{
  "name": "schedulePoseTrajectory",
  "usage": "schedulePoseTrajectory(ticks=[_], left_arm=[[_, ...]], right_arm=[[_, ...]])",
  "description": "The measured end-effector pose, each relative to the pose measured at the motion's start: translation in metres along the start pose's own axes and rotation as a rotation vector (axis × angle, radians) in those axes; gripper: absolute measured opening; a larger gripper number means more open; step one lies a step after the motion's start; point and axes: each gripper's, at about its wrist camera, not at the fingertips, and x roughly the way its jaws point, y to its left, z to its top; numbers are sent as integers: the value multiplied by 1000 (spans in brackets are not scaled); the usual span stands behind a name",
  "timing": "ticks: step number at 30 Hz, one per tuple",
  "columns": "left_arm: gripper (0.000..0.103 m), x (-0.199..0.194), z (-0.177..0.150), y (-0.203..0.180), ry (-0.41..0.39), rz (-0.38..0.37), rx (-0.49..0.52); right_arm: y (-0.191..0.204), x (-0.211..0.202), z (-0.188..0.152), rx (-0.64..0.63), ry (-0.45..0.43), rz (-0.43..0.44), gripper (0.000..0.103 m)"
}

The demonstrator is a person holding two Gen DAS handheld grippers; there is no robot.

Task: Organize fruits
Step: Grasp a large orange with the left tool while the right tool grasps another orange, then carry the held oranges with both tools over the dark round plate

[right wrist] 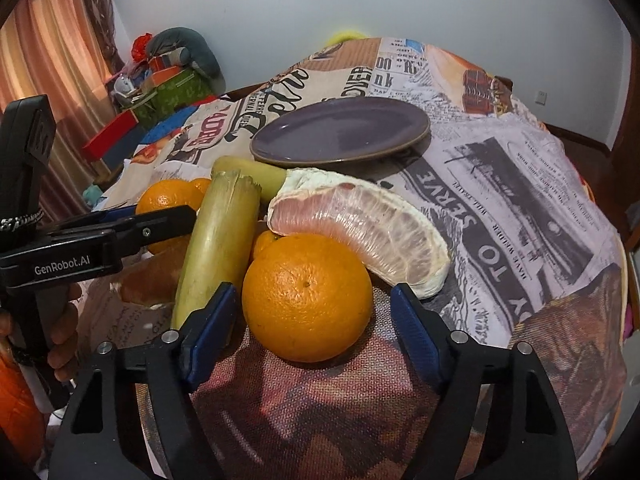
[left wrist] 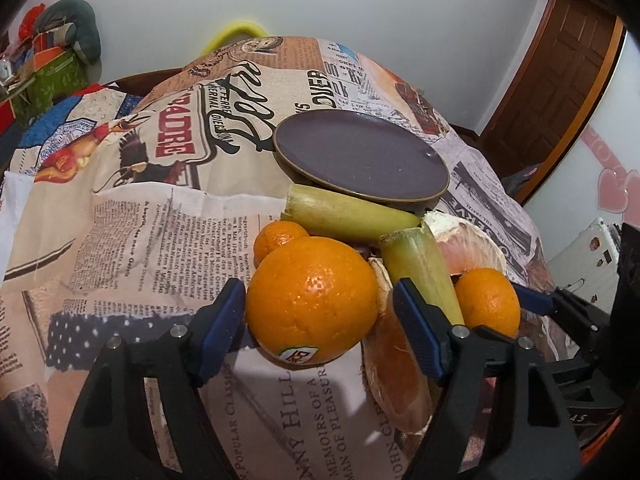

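A pile of fruit lies on the newspaper-print cloth in front of an empty purple plate (left wrist: 362, 156) (right wrist: 340, 132). My left gripper (left wrist: 320, 320) is open around a large orange with a sticker (left wrist: 312, 300), its pads close to the skin on both sides. My right gripper (right wrist: 314, 320) is open around another orange (right wrist: 307, 298), which shows at the right in the left wrist view (left wrist: 487, 302). Two green cane pieces (left wrist: 348, 214) (right wrist: 218, 244), pomelo segments (right wrist: 360, 228) (left wrist: 394, 364) and a small mandarin (left wrist: 278, 238) lie among them.
The left gripper's body (right wrist: 96, 240) shows at the left of the right wrist view. The cloth-covered table (left wrist: 140, 208) drops away at its edges. Boxes and cushions (right wrist: 168, 76) are stacked by the far wall, and a wooden door (left wrist: 560, 80) stands at right.
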Motion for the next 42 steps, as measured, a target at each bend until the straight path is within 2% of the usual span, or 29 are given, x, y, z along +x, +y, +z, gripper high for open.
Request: schedulePoseTrajectory(ticks=[3, 6, 8, 19, 30, 42], left_arm=[[75, 1, 0, 1, -8, -2, 0], [74, 0, 0, 1, -11, -4, 3], [67, -2, -1, 2, -22, 8, 4], [66, -20, -5, -2, -38, 27, 48], [66, -72, 16, -11, -158, 45, 77], [66, -109, 64, -24, -287, 39, 106]], right_arm=[[0, 3, -1, 0, 13, 18, 63], [1, 3, -1, -6, 14, 23, 63], [3, 3, -1, -13, 13, 18, 63], [0, -11, 1, -13, -13, 2, 61], [1, -53, 28, -25, -148, -36, 61], [0, -90, 75, -68, -324, -80, 61]])
